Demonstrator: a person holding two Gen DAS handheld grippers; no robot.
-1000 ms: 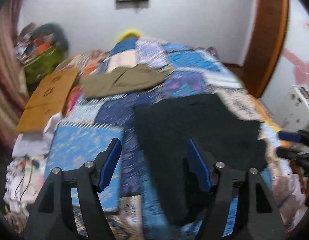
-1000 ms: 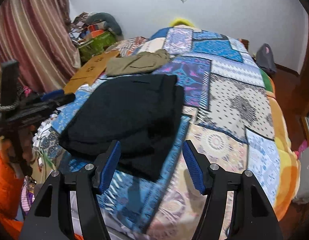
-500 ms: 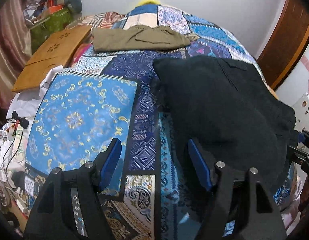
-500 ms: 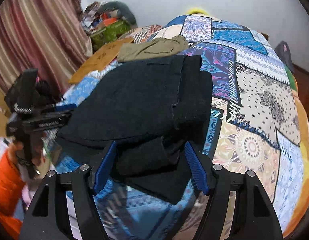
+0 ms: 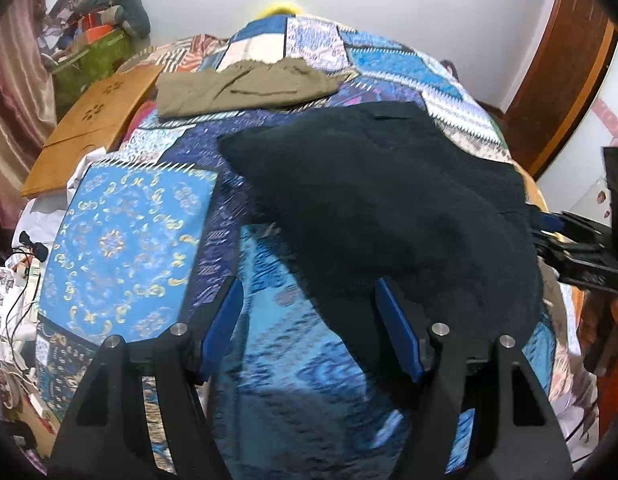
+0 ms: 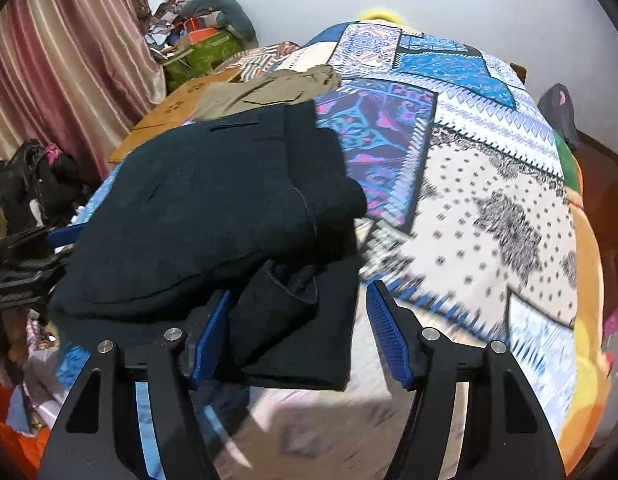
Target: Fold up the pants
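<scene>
Both grippers were down low over the near edge of the patchwork bedspread point(image 5: 125, 236) — and the black pants point(image 5: 389, 200), folded into a thick dark bundle, lay right in front of them. From the left wrist view, the left gripper point(image 5: 309, 320) had its jaws apart with nothing clamped; the near left edge of the pants sat just ahead of its right blue pad, while the gap between the pads showed mostly blue quilt. Over on the right wrist view, the right gripper point(image 6: 299, 326) stood with its jaws apart too, and here a loose lower flap of the black pants point(image 6: 213, 208) ran down between the two fingers, close against the left pad. Whether that pad actually touched the cloth could not be told, but the right pad stood clear of it — no grip. Beyond the black bundle, farther up the bed, a folded olive-brown garment point(image 5: 245, 88) lay by itself, and a wooden board point(image 5: 93, 128) rested at the bed's left side.
</scene>
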